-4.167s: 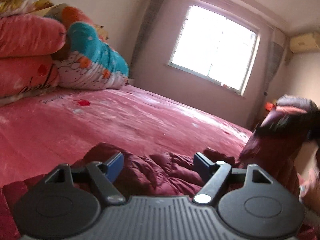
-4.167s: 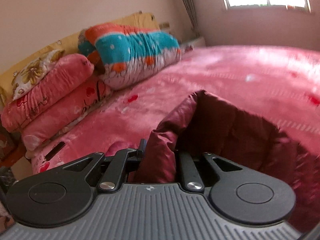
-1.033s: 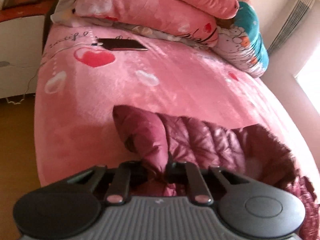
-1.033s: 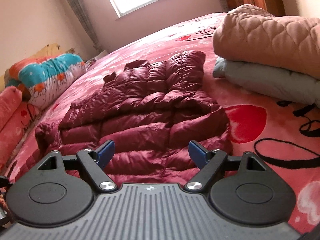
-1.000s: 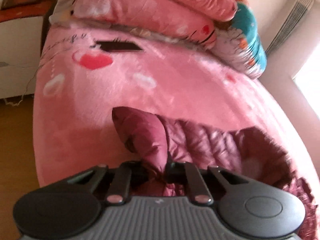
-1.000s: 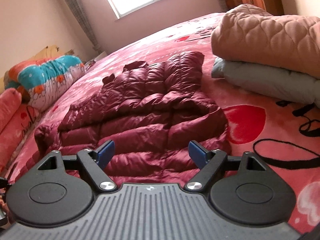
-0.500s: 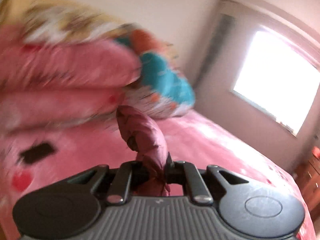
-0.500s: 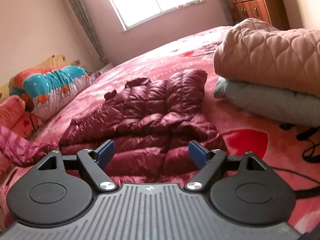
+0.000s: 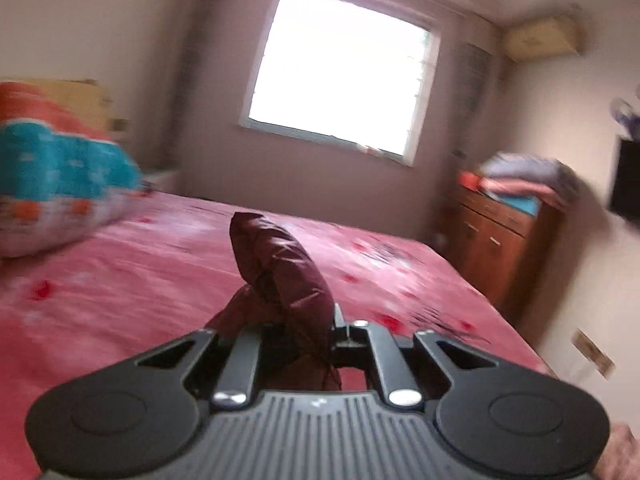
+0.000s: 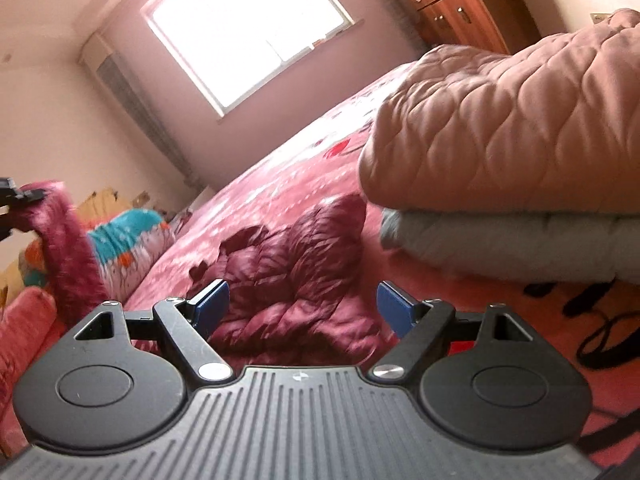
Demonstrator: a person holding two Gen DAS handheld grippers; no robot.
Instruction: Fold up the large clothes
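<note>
Two grippers in view, one per wrist camera. Left gripper (image 9: 296, 320): jaws drawn nearly together, clamped on a fold of the maroon puffer jacket (image 9: 280, 272); the pinched cloth stands up past the fingertips as a rounded lobe, held above the pink bedspread (image 9: 120, 280), gripper pointing slightly below level toward the window (image 9: 340, 72). Left view is smeared by motion; the teal-and-orange bedding roll (image 9: 60, 184) at far left and the wooden dresser (image 9: 500, 248) at right read only as soft shapes, and the pads themselves are hidden behind the cloth. Right gripper (image 10: 304, 306): blue pads (image 10: 394, 308) set wide apart, nothing between them, tipped a little downward and rolled, so the room looks slanted. Just beyond its fingertips the bulk of the jacket lies crumpled on the bedspread, quilted panels up, its far edge just beside a stack of folded quilts (image 10: 520, 128), tan over grey; whether they touch cannot be told. At the left edge of the right view a fuzzy, reddish strip (image 10: 64, 240) of material rises from the bed to a black tool part cut off by the frame; blur makes it hard to resolve. Black cords (image 10: 600, 336) lie on the bedspread at lower right, partly cut off. Beyond, a curtain (image 10: 132, 108) hangs beside the window.
</note>
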